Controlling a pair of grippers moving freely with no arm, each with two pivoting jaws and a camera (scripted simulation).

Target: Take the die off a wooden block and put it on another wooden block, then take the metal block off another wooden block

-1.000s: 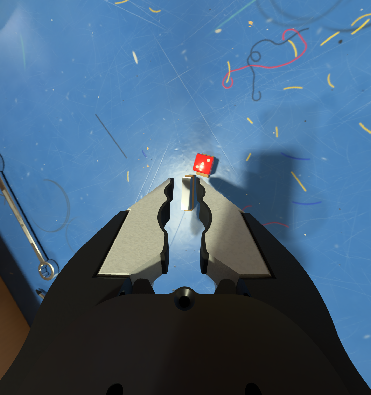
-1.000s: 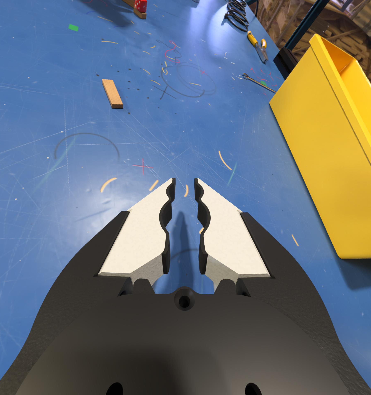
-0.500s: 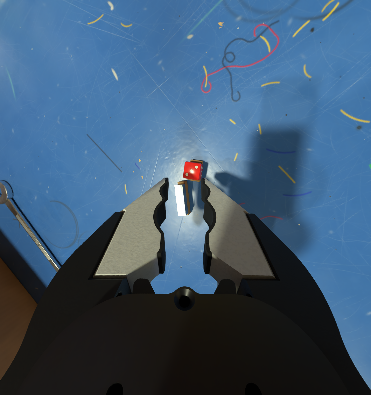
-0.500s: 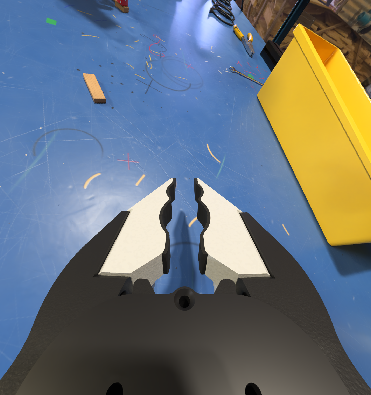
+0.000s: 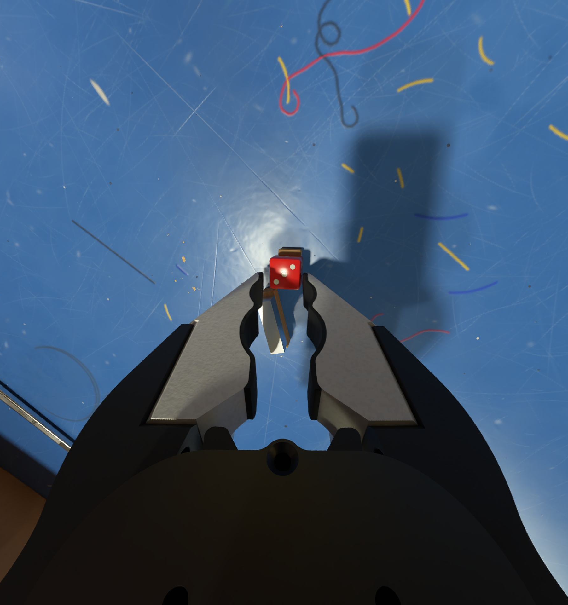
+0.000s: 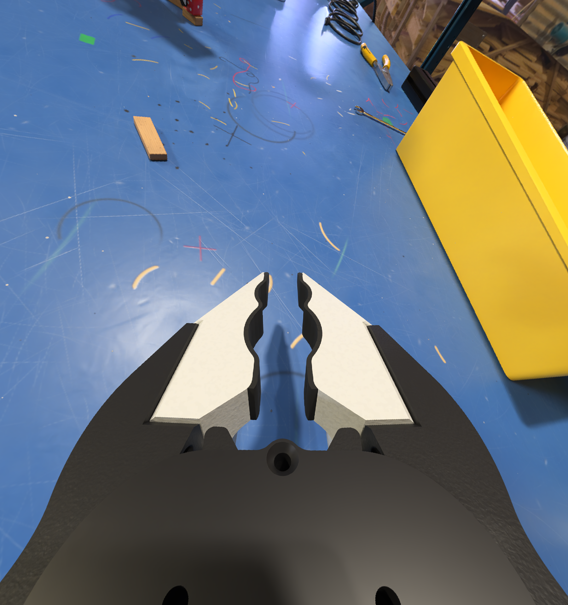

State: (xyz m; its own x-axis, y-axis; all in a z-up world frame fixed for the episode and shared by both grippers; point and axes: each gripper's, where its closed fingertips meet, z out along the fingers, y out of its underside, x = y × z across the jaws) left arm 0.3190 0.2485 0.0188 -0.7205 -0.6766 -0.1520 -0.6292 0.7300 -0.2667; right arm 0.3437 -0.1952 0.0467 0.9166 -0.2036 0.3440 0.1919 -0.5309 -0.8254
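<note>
Left tool [image 5: 282,278] has come down over the red die [image 5: 285,273], jaws spread wider, die between the tips on its wooden block [image 5: 290,252]; contact unclear. Right tool [image 6: 282,278] released, idle above the worktop [image 6: 79,327].

Your left gripper [image 5: 283,277] has its fingers [image 5: 223,330] apart around the red die [image 5: 285,273], which sits on a wooden block [image 5: 289,252] on the blue worktop [image 5: 112,157].
</note>
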